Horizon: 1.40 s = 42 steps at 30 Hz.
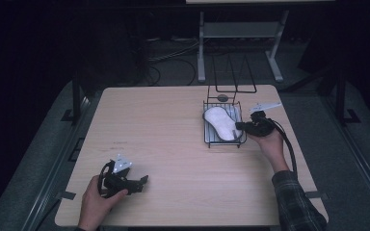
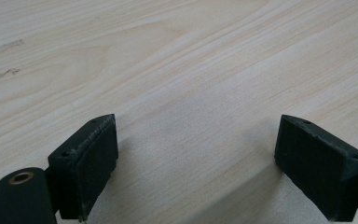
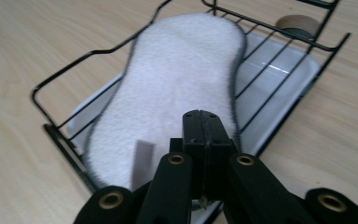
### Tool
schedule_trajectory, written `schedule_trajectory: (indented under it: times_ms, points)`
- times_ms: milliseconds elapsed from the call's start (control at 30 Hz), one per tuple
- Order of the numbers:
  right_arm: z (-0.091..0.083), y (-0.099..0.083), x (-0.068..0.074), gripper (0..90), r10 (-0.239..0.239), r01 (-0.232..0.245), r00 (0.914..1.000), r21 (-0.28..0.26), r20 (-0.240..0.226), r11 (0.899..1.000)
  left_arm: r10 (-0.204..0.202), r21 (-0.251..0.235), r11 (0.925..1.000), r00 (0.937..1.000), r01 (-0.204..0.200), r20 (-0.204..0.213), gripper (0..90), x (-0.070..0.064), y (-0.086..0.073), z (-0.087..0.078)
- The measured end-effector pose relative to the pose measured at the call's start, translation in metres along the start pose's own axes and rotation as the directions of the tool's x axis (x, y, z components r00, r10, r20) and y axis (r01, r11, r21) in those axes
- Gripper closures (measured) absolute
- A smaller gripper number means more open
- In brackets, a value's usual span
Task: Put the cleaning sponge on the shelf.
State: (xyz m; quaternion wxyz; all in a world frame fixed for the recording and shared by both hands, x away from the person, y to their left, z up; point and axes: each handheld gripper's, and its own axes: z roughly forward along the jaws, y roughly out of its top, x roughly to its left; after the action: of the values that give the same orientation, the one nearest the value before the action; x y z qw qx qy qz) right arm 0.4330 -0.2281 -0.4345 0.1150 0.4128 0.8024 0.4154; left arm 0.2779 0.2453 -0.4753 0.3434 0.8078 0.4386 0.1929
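A white, peanut-shaped sponge (image 1: 220, 122) (image 3: 177, 79) lies in a black wire rack (image 1: 207, 130) (image 3: 80, 59) that sits on a shallow white tray (image 3: 279, 79) at the table's right. My right gripper (image 1: 239, 126) (image 3: 207, 126) is at the rack's right edge, over the near end of the sponge. Its jaws are pressed together and I see nothing between them. Near the front left of the table, my left gripper (image 1: 144, 180) (image 2: 196, 158) is held low over bare wood, jaws wide apart and empty.
The rack's tall wire back (image 1: 235, 77) rises at its far end, with a small round wooden disc (image 1: 222, 97) (image 3: 298, 23) beside it. The light wooden table (image 1: 164, 139) is bare between the two hands. Behind it are a dark floor, cables and a white stand (image 1: 201, 48).
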Motion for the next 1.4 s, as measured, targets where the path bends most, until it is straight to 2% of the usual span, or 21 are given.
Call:
schedule_trajectory:
  times_ms: [133, 467, 567, 733, 833, 933, 1033, 1233, 1400]
  points:
    - [0.001, 0.000, 0.008, 89.9, -0.031, 0.031, 0.9991, 0.002, -0.029, 1.000, 0.001, 0.000, 1.0000, 1.0000, -0.001, -0.001, 12.6, 0.000, 0.000, 0.000]
    - [0.006, 0.001, 0.025, 89.9, -0.064, 0.065, 0.9946, 0.013, -0.082, 0.998, 0.000, -0.001, 1.0000, 1.0000, 0.000, -0.002, 12.5, 0.000, 0.001, 0.001]
    - [0.004, 0.002, 0.027, 89.9, -0.071, 0.072, 0.9941, 0.003, -0.082, 0.997, -0.003, -0.001, 1.0000, 1.0000, 0.003, -0.003, 12.5, -0.001, 0.001, 0.002]
    - [-0.010, -0.001, 0.027, 88.9, -0.063, 0.062, 0.9956, -0.019, -0.070, 0.998, -0.001, -0.001, 1.0000, 1.0000, 0.001, -0.002, 12.5, -0.001, 0.002, 0.002]
    - [-0.022, -0.006, 0.027, 73.5, -0.048, 0.046, 0.9971, -0.034, -0.060, 0.998, -0.002, -0.001, 1.0000, 1.0000, 0.002, -0.002, 12.5, -0.001, 0.002, 0.002]
    - [-0.032, -0.011, 0.027, 59.9, -0.031, 0.030, 0.9988, -0.026, -0.038, 0.999, -0.002, -0.001, 1.0000, 1.0000, 0.002, -0.003, 12.6, -0.001, 0.002, 0.002]
    - [-0.042, -0.019, 0.028, 47.7, -0.030, 0.031, 0.9995, -0.047, 0.003, 0.998, -0.002, -0.001, 1.0000, 1.0000, 0.002, -0.002, 12.6, -0.001, 0.002, 0.002]
    - [-0.060, -0.034, 0.026, 33.9, -0.009, 0.011, 0.9988, -0.047, 0.049, 0.999, -0.002, -0.002, 1.0000, 1.0000, 0.002, -0.002, 12.6, -0.001, 0.002, 0.002]
    - [-0.070, -0.047, 0.028, 29.1, -0.008, 0.010, 0.9973, -0.030, 0.074, 1.000, -0.002, -0.002, 1.0000, 1.0000, 0.002, -0.002, 12.6, -0.001, 0.002, 0.002]
